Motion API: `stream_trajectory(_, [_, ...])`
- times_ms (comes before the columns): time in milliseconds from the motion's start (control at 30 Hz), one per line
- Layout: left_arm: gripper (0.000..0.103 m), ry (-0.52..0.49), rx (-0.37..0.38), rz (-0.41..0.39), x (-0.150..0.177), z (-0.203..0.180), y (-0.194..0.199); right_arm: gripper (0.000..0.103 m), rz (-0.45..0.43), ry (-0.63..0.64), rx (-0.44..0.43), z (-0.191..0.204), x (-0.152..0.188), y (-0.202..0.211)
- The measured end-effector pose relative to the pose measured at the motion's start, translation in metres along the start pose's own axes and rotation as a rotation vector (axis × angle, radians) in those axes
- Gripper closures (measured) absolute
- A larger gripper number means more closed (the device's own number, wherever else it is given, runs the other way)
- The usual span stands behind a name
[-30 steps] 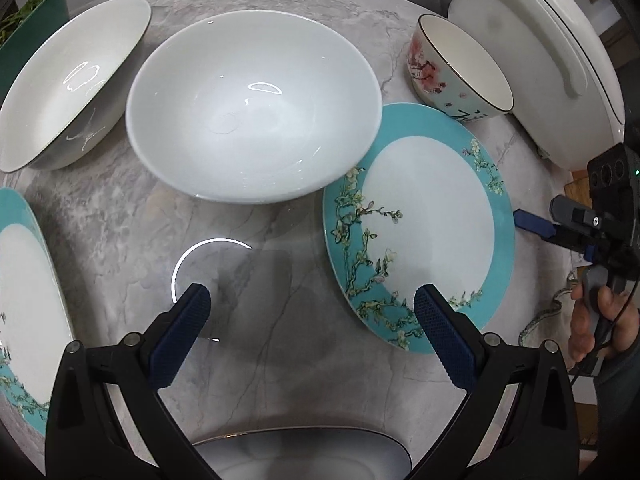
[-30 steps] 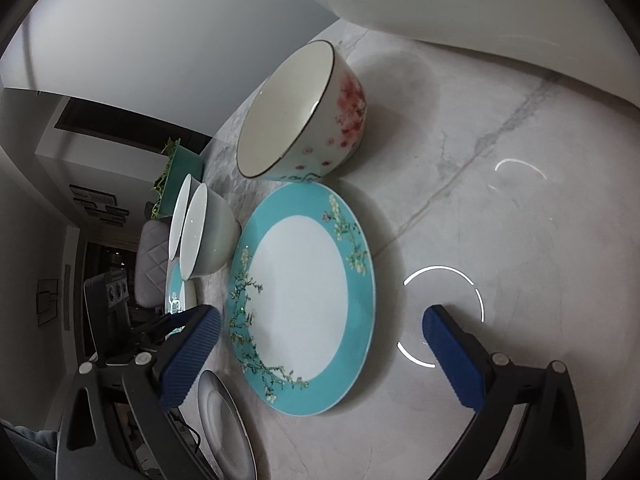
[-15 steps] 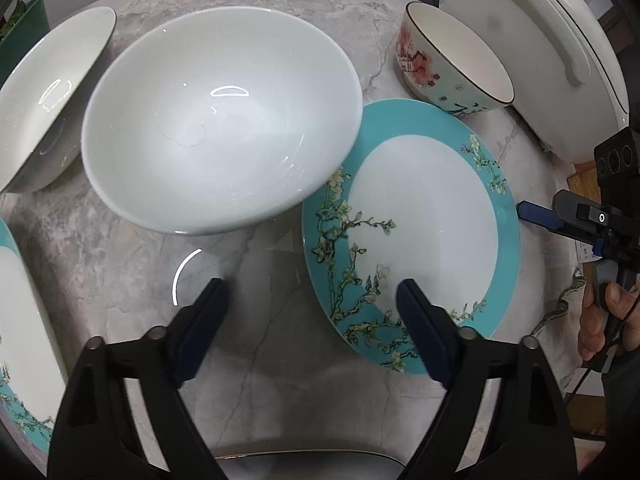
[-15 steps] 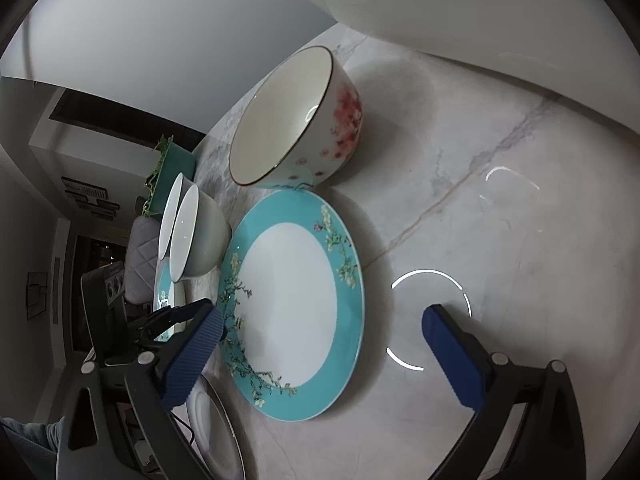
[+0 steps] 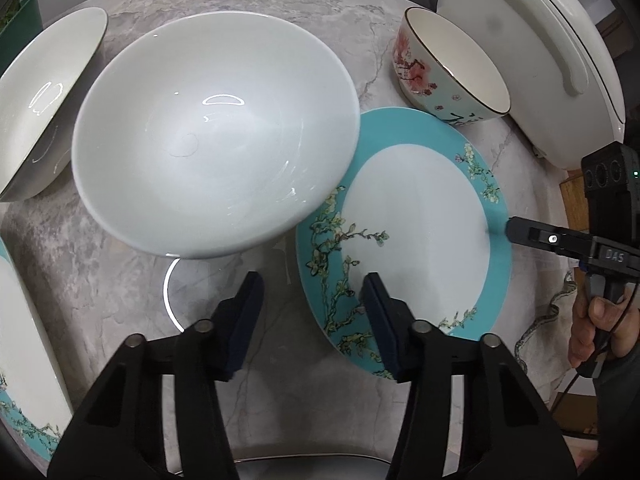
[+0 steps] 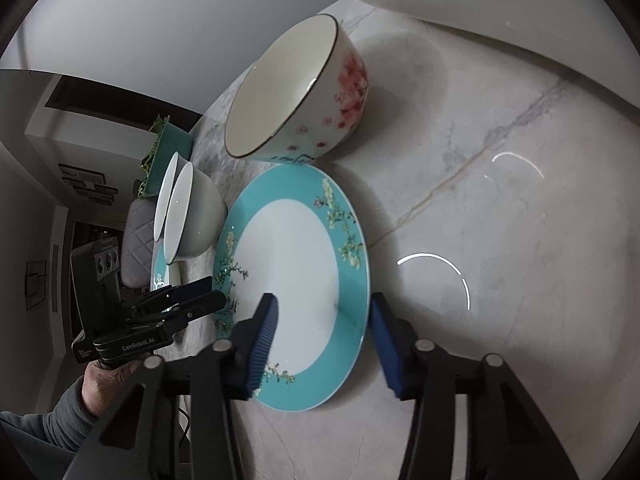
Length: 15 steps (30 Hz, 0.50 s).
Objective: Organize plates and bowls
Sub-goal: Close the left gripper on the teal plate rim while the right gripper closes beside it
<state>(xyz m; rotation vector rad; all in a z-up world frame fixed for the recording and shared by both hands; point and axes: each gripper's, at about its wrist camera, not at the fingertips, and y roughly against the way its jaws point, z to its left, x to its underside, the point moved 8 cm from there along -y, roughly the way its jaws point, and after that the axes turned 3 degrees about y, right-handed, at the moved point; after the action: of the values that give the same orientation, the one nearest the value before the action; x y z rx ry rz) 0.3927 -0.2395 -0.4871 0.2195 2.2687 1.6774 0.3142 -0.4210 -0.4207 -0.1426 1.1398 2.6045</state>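
Note:
A teal-rimmed plate [image 5: 416,216] with flower sprigs lies flat on the marble table [image 5: 100,280]. My left gripper [image 5: 314,316] straddles its left rim, one finger over the plate and one over the table; the jaws are closing and the pads stand clear of the rim. In the right wrist view my right gripper [image 6: 324,336] straddles the opposite rim of the same plate [image 6: 296,264], also closing without contact. A large white bowl [image 5: 212,136] sits just left of the plate. A floral bowl [image 5: 452,68] stands behind it.
A white bowl with a dark rim [image 5: 40,92] leans at far left, and a second teal plate [image 5: 20,340] lies at the left edge. A big white lidded pot [image 5: 532,40] fills the back right. Another dish's rim [image 5: 304,468] shows under the left gripper.
Both grippers' jaws have narrowed a lot. The left gripper has shifted right, so the plate's rim now sits between its fingers. The right gripper's left finger now hangs over the plate.

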Motion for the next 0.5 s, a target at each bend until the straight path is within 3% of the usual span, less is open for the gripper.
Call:
stream_trajectory(67, [0.073,-0.003,0.022,0.01,-0.001,-0.003,-0.002,0.061,0.002,0.0,0.004,-0.001,0.0,0.0])
stream_trajectory(233, [0.073,0.002,0.04,0.014,-0.003,-0.008,-0.004,0.083,0.011,-0.019,0.02,-0.011,0.002,0.002])
stream_trajectory(400, [0.077,0.02,0.059,0.019,-0.005,-0.003,-0.003,0.086,0.022,-0.036,0.009,-0.015,0.002,0.002])
stream_trajectory(500, [0.084,0.041,0.067,0.024,-0.006,0.002,-0.003,0.086,0.036,-0.039,0.009,-0.015,0.0,0.001])
